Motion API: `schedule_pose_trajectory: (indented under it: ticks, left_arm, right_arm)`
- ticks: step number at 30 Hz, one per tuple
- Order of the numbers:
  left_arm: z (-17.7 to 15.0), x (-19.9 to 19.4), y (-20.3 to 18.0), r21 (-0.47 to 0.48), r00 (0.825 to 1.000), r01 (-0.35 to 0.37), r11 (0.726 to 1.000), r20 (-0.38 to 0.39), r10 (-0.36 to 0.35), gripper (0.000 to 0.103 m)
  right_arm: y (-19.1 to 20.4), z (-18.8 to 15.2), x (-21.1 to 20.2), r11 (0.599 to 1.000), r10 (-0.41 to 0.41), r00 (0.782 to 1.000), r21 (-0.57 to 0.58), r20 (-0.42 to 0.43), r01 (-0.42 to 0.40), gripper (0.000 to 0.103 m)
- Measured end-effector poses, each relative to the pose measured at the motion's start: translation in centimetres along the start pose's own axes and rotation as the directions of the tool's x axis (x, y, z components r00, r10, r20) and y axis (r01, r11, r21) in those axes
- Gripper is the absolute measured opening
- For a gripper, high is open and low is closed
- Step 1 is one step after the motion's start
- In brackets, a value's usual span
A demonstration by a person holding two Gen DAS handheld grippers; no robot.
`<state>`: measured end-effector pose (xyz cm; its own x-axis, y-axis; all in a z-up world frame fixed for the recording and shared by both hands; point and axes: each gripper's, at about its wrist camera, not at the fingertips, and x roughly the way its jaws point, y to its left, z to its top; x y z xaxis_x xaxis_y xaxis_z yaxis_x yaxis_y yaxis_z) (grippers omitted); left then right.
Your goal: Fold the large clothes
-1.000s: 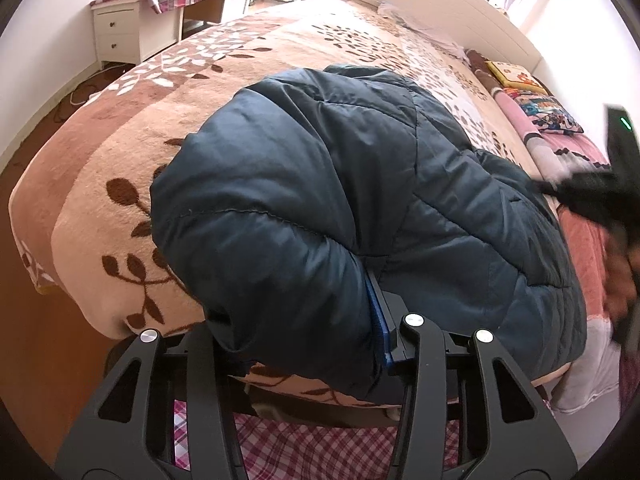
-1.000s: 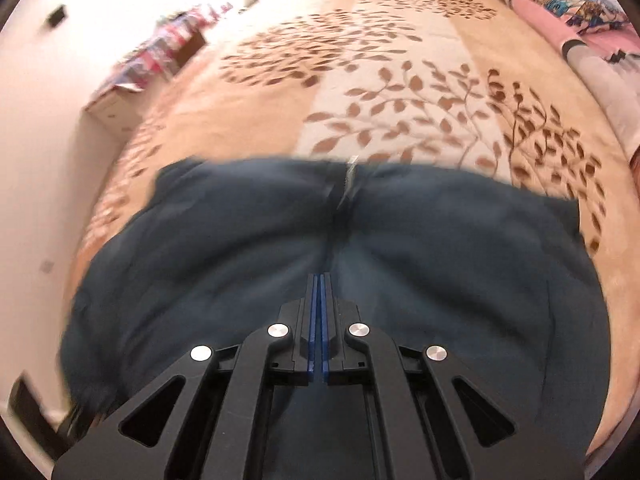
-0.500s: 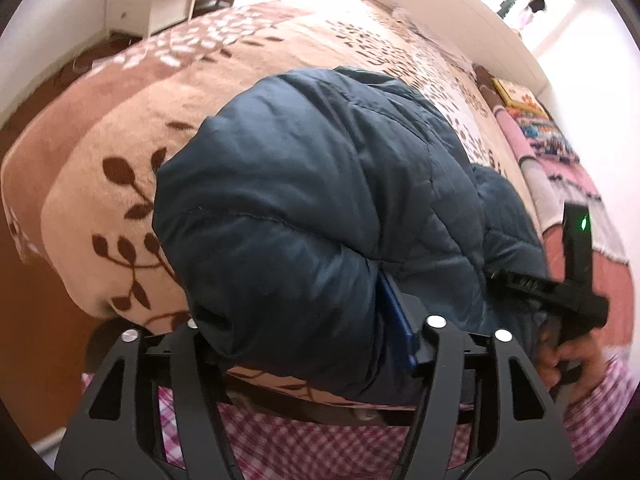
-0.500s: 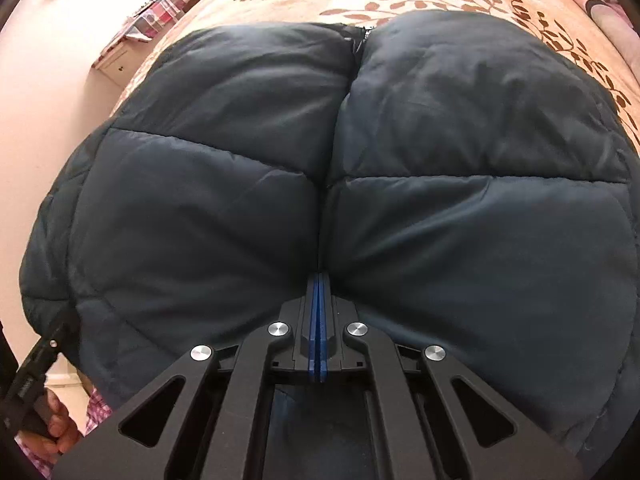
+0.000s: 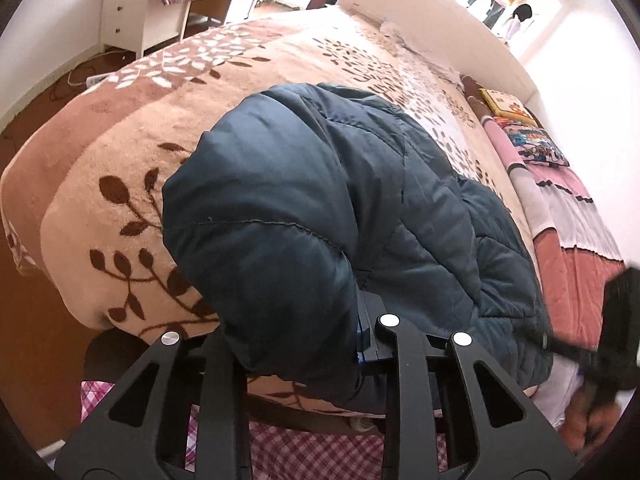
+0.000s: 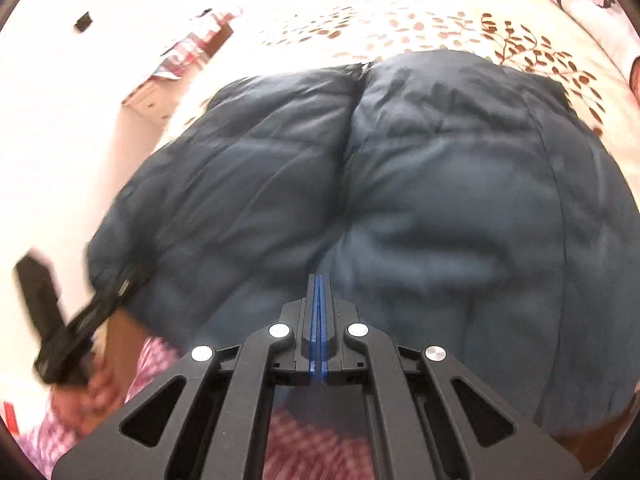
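Puffy jacket [image 5: 320,216] fills the near bed edge; blanket [image 5: 280,64] beyond lies open.

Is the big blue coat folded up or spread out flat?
Folded up. The blue coat sits as a puffy bundle on the bed blanket, doubled over itself, with no sleeves sticking out. How neatly it is folded underneath, I cannot tell.

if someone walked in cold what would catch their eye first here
The puffy dark blue quilted jacket, heaped at the near edge of the bed, fills both views. Under it lies a tan blanket with brown leaf sprigs. The left gripper has a fold of the jacket bulging between its fingers, while the right gripper is shut above the jacket.
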<state>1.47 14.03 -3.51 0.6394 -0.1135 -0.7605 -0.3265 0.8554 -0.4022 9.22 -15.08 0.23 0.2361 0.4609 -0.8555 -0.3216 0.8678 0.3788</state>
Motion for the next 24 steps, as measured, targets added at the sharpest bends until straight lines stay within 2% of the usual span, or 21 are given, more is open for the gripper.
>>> schedule_pose_trajectory:
  ticks: [4,9,13,18,19,20,21,23,24]
  left_arm:
    - [0.1,-0.8,-0.5,0.035,1.0,-0.014,0.999,0.02,0.013,0.024]
    - [-0.1,-2.4,-2.5,0.105,0.999,-0.018,0.994,0.049,0.013,0.023]
    - [-0.3,-4.2,-5.4,0.199,0.994,-0.039,0.979,0.104,0.018,0.023]
    - [0.1,-6.2,-8.5,0.287,0.985,-0.08,0.954,0.167,0.033,0.022]
    - [0.2,-6.6,-9.1,0.3,0.985,-0.079,0.951,0.172,0.028,0.022]
    - [0.3,-6.7,-9.4,0.311,0.984,-0.081,0.947,0.177,0.026,0.022]
    - [0.3,-7.0,-10.1,0.335,0.982,-0.088,0.938,0.187,0.026,0.022]
    - [0.3,-7.4,-11.2,0.371,0.979,-0.099,0.923,0.205,0.022,0.022]
    - [0.2,-7.7,-12.0,0.392,0.977,-0.101,0.914,0.214,0.016,0.022]
  right_arm:
    - [0.0,-3.6,1.2,0.996,0.088,0.992,-0.006,-0.088,-0.089,0.001]
    - [-0.7,-4.0,5.8,0.997,0.073,0.984,0.008,-0.16,-0.073,0.0]
    - [-1.4,-3.3,7.5,0.995,0.099,0.979,0.035,-0.179,-0.094,0.0]
    - [-2.3,-3.9,6.4,0.99,0.135,0.977,0.058,-0.167,-0.127,0.002]
    - [-2.5,-4.0,4.9,0.985,0.166,0.976,0.062,-0.141,-0.159,0.003]
    - [-3.0,-4.1,2.5,0.978,0.206,0.976,0.061,-0.076,-0.202,0.003]
    - [-3.9,-4.2,0.2,0.976,0.213,0.977,0.059,-0.015,-0.212,0.003]
    - [-6.6,-4.5,-3.9,0.979,0.178,0.979,0.081,0.099,-0.186,0.003]
    - [-9.2,-4.9,-6.3,0.979,0.137,0.976,0.124,0.167,-0.159,0.003]
